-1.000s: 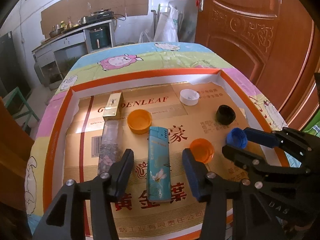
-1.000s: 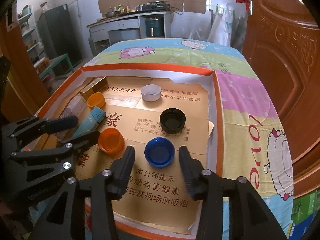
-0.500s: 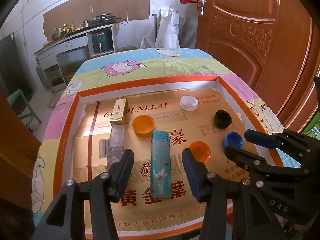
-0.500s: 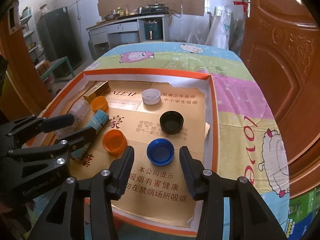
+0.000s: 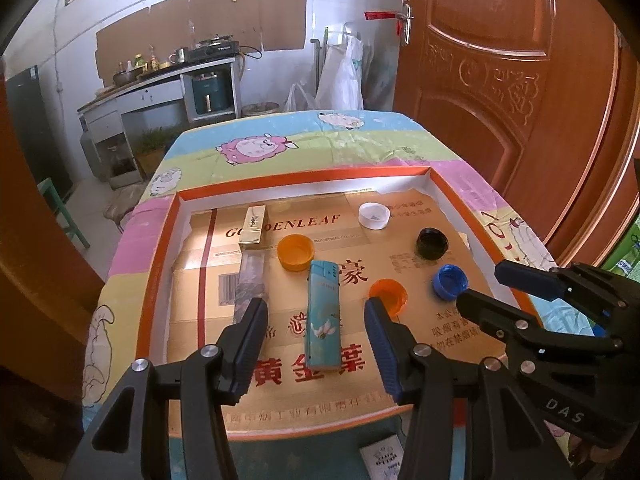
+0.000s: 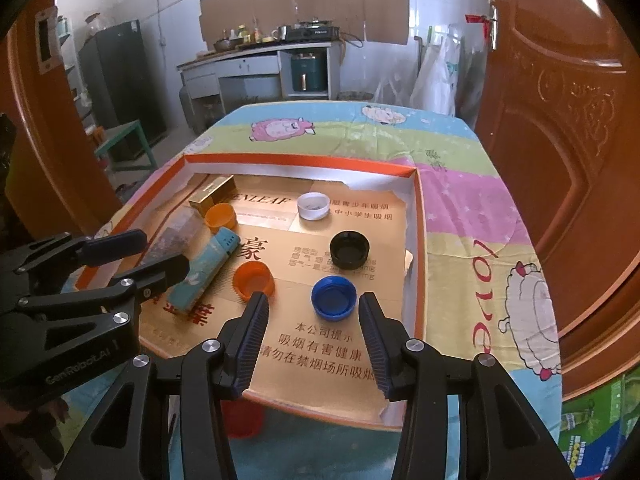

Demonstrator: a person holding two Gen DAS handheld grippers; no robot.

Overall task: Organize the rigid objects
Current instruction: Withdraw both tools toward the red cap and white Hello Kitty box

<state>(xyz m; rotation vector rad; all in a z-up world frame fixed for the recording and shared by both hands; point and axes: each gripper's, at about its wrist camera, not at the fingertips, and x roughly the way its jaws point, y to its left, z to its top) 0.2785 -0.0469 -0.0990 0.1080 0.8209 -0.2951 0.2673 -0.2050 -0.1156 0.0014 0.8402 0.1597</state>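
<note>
We hold both grippers above the near edge of the shallow orange-rimmed cardboard tray point(image 5: 158, 276), and neither has anything in it: the left gripper point(image 5: 316, 344) stands open over the long teal flower-printed lighter point(image 5: 322, 316), the right gripper point(image 6: 314, 332) open just short of the blue plastic bottle cap point(image 6: 334, 296). The lighter lies flat in the tray's middle, lengthwise toward us, with an orange cap point(image 5: 387, 292) just beside it on the right. We judge it light, stiff and smooth-sided, so we would close across its narrow width near the middle, where the flat faces give the pads purchase. The blue cap sits rim-up near the tray's right wall; it looks light and hard, likely to skate, so we would pinch it across its ridged rim.
</note>
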